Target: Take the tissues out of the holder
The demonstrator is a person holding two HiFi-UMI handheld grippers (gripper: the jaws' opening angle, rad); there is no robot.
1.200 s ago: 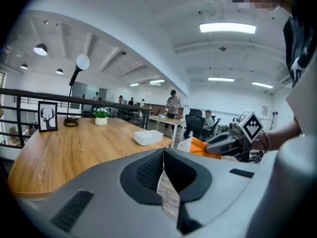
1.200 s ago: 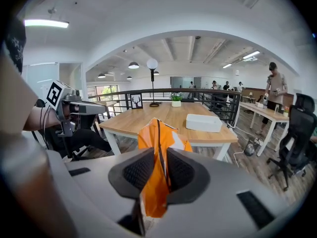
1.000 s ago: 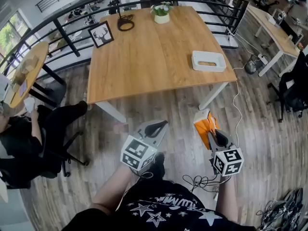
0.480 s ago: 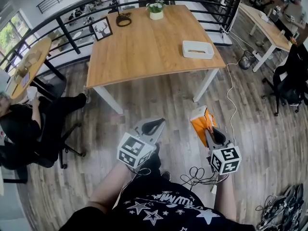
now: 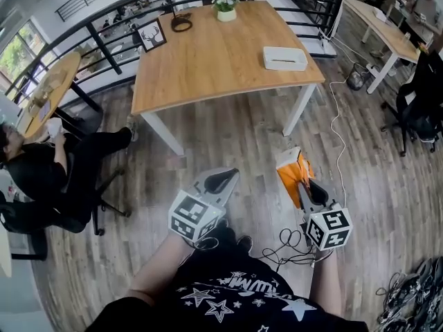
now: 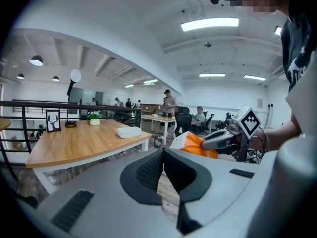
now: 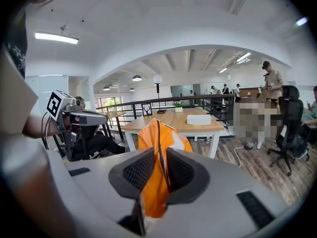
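Note:
My right gripper [image 5: 303, 184] is shut on an orange tissue pack [image 5: 291, 173], held low over the wooden floor and well short of the table. In the right gripper view the pack [image 7: 158, 138] stands pinched between the jaws of that gripper [image 7: 159, 168]. The white tissue holder [image 5: 284, 58] lies on the wooden table [image 5: 208, 61], near its right edge, far from both grippers. My left gripper [image 5: 224, 179] hangs beside the right one. Its jaws [image 6: 163, 156] are shut with nothing between them. The left gripper view also shows the holder [image 6: 129, 132].
A person [image 5: 41, 178] sits on an office chair at the left. A framed deer picture [image 5: 152, 35] and a potted plant [image 5: 226, 7] stand at the table's far edge, before a black railing [image 5: 104, 43]. Cables [image 5: 284, 244] lie by my feet. Another chair [image 5: 419, 116] stands at right.
The head view has shifted a little, so the table and holder sit slightly further off. Both grippers keep their pose, and the orange pack stays in the right one.

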